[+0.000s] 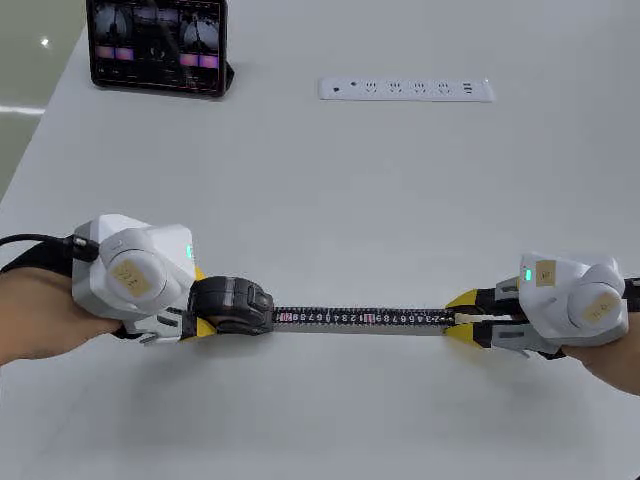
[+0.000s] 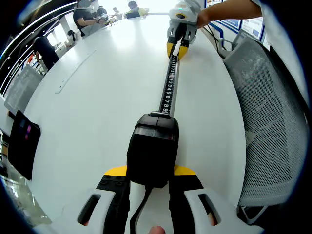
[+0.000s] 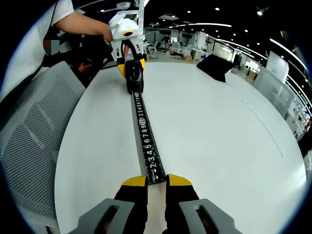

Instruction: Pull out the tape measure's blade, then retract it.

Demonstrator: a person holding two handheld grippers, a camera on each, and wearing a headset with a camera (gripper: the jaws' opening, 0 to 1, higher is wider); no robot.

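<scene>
Tape measure case [image 1: 232,305] clamped in left gripper [image 1: 202,300]; blade [image 1: 365,318] stretched straight ahead to right gripper [image 1: 461,316], pinching its tip.

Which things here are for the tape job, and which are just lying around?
For the job: tape measure, blade, left gripper, right gripper.
Lying about: tablet, power strip.
</scene>
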